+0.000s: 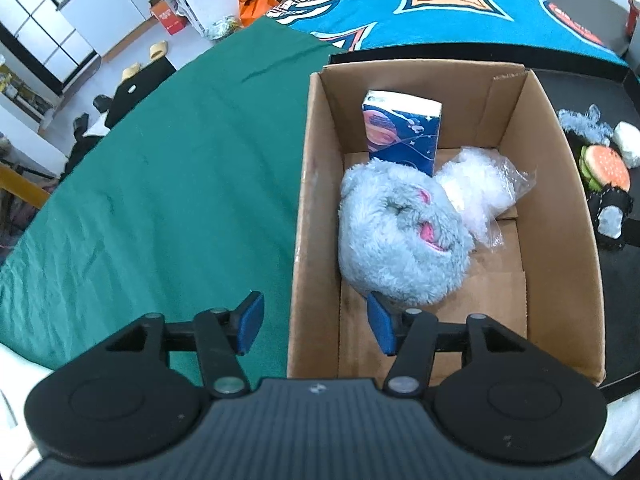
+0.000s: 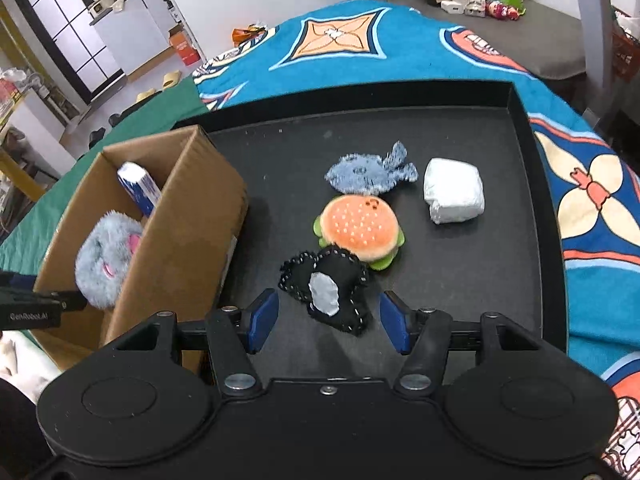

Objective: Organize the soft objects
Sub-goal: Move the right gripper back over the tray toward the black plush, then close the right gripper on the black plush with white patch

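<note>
A cardboard box [image 1: 560, 216] [image 2: 188, 216] holds a fluffy grey-blue plush [image 1: 400, 236] [image 2: 106, 260], a blue tissue pack [image 1: 402, 136] [image 2: 138, 188] and a white fluffy item in clear plastic [image 1: 476, 192]. My left gripper [image 1: 314, 326] is open and empty, straddling the box's left wall. On the black tray [image 2: 480, 120] lie a black felt heart [image 2: 332, 292], a burger plush [image 2: 360, 228], a blue fish plush [image 2: 368, 172] and a white wrapped bundle [image 2: 454, 196]. My right gripper [image 2: 328, 322] is open and empty, just short of the heart.
A green cloth [image 1: 180, 184] covers the table left of the box. A blue patterned cloth [image 2: 600, 208] lies behind and right of the tray. The left gripper's body [image 2: 32, 308] shows at the right wrist view's left edge.
</note>
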A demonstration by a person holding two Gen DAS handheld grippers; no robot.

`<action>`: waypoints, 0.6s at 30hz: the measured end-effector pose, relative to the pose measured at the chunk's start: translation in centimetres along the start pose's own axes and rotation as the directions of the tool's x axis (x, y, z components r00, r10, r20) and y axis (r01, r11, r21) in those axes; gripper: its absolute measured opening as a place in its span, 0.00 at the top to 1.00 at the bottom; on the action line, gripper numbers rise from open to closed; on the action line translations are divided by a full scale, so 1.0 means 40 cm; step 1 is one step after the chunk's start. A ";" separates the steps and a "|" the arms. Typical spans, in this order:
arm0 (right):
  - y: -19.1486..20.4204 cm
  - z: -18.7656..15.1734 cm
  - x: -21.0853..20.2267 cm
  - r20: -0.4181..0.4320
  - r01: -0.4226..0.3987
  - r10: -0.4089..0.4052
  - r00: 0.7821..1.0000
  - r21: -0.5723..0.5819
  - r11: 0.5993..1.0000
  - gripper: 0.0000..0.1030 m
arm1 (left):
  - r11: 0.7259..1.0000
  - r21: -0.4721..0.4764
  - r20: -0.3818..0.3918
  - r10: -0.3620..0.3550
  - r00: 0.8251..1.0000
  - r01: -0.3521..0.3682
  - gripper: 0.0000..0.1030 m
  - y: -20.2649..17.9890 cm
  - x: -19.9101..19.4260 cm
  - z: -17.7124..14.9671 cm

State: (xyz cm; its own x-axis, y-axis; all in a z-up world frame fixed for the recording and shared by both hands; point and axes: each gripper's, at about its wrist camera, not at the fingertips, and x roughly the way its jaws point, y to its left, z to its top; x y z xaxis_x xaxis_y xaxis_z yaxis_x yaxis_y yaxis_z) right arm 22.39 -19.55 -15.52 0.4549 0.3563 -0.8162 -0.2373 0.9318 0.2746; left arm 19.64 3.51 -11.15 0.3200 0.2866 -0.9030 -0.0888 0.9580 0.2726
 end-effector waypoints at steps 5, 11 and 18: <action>-0.011 -0.008 0.022 -0.008 -0.017 0.017 1.000 -0.010 1.000 0.47 | 0.999 0.017 -0.002 0.034 0.999 -0.034 0.46 -0.018 -0.001 0.005; -0.026 -0.001 0.054 -0.032 -0.041 0.040 0.999 -0.020 0.999 0.51 | 0.997 0.045 -0.023 0.063 0.998 -0.062 0.46 -0.041 0.008 0.014; -0.024 0.008 0.077 -0.060 -0.068 0.066 0.996 -0.044 0.997 0.76 | 0.998 0.024 -0.076 0.065 0.995 -0.063 0.46 -0.042 0.024 0.028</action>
State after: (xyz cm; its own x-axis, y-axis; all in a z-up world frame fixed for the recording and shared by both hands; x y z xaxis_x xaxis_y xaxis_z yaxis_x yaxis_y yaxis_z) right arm 24.28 -19.32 -18.15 0.3859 0.4119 -0.8255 -0.3057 0.9013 0.3068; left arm 21.16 2.17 -12.11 0.2412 0.3476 -0.9061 -0.0865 0.9377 0.3366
